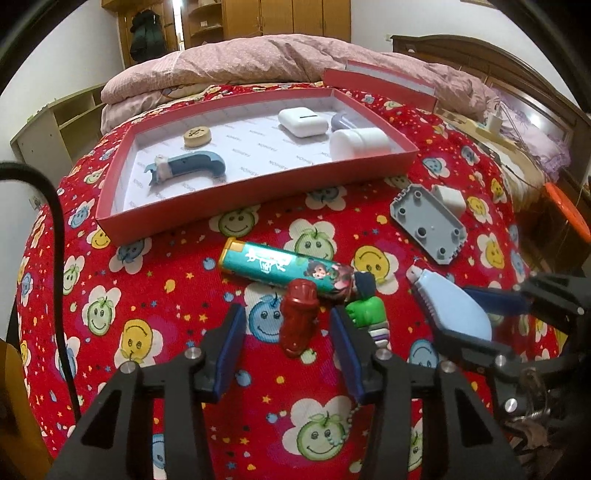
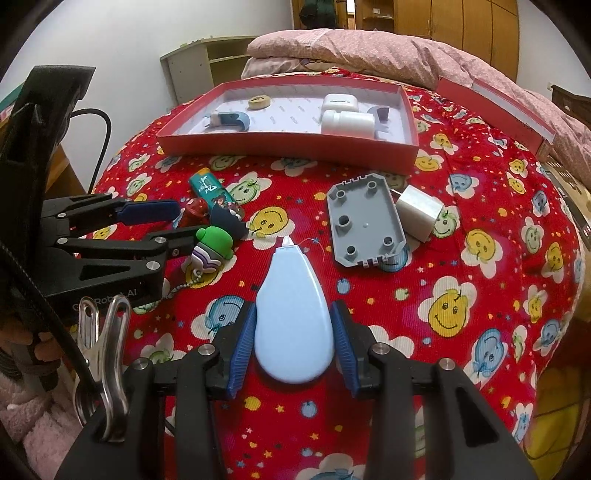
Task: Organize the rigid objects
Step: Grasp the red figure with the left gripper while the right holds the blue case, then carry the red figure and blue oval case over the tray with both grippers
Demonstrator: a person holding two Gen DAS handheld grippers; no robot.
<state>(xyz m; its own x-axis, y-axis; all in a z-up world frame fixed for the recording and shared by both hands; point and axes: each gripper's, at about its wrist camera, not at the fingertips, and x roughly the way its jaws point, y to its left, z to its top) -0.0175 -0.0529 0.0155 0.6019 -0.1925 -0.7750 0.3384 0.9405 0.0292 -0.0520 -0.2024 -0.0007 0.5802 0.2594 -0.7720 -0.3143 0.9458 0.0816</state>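
Surface: a bed covered by a red bedspread (image 1: 184,295) printed with smiley faces, flowers and stars.
Room: a pink quilt (image 1: 295,55) is heaped at the far end of the bed; wooden wardrobes (image 1: 288,16) stand behind it, an open shelf unit (image 1: 55,122) at the far left, a dark carved headboard (image 1: 491,66) at the right.
Tray: a shallow red box (image 1: 255,186) with white lining sits toward the far edge of the bed – its red lid (image 1: 380,83) lies behind it against the quilt.
In the box: a round wooden game piece (image 1: 197,136), a blue curved handle (image 1: 188,168), a white earbud case (image 1: 303,121), a white jar on its side (image 1: 360,142) and a purplish piece (image 1: 341,120) behind the jar.
Loose on the bed: a teal lighter (image 1: 273,267), a red fire-hydrant figure (image 1: 299,317), a green-and-purple keychain figure (image 1: 369,314) with a bead chain, a grey plastic plate (image 1: 428,221) with a white charger plug (image 1: 448,197) touching its far edge.
Left hand-held gripper (image 1: 288,350): released – its blue pads stand on either side of the hydrant figure, clear of it; the keychain figure lies just beside the right pad, crowding that side.
Right hand-held gripper (image 2: 295,343): jaws set around the wide end of a light-blue correction tape dispenser (image 2: 291,314), pads against its sides; whether it is truly squeezed I cannot tell. The dispenser lies on the bedspread, tip toward the box.
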